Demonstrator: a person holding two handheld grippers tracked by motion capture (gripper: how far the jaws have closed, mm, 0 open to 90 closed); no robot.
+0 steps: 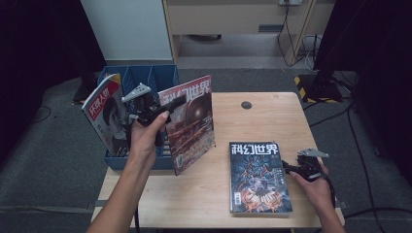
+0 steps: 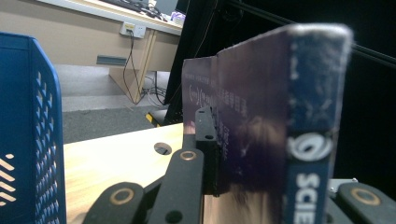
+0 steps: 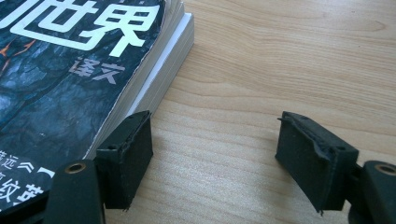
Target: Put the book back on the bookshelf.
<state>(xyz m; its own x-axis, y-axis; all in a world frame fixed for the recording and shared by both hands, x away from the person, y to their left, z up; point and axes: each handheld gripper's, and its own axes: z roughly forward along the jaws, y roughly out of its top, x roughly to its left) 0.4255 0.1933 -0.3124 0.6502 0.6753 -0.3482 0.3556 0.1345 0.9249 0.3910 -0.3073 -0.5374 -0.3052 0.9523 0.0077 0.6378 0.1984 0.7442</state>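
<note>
My left gripper (image 1: pixel 169 108) is shut on the edge of a red-covered magazine (image 1: pixel 190 121) and holds it upright over the table, right beside a blue file rack (image 1: pixel 145 77). In the left gripper view the magazine (image 2: pixel 261 93) stands between the jaws, spine toward the camera, with the left gripper (image 2: pixel 271 154) clamped on it. A dark-covered magazine (image 1: pixel 257 174) lies flat at the front right of the table. My right gripper (image 1: pixel 287 168) rests at its right edge. In the right gripper view the right gripper (image 3: pixel 215 140) is open over bare wood, one jaw against the dark magazine (image 3: pixel 70 60).
Another magazine (image 1: pixel 107 114) with a red banner leans in the left slot of the blue rack (image 2: pixel 28 116). The wooden table (image 1: pixel 262 116) has a round cable hole (image 1: pixel 246 105) near its far edge. Dark floor, cables and desk legs lie beyond.
</note>
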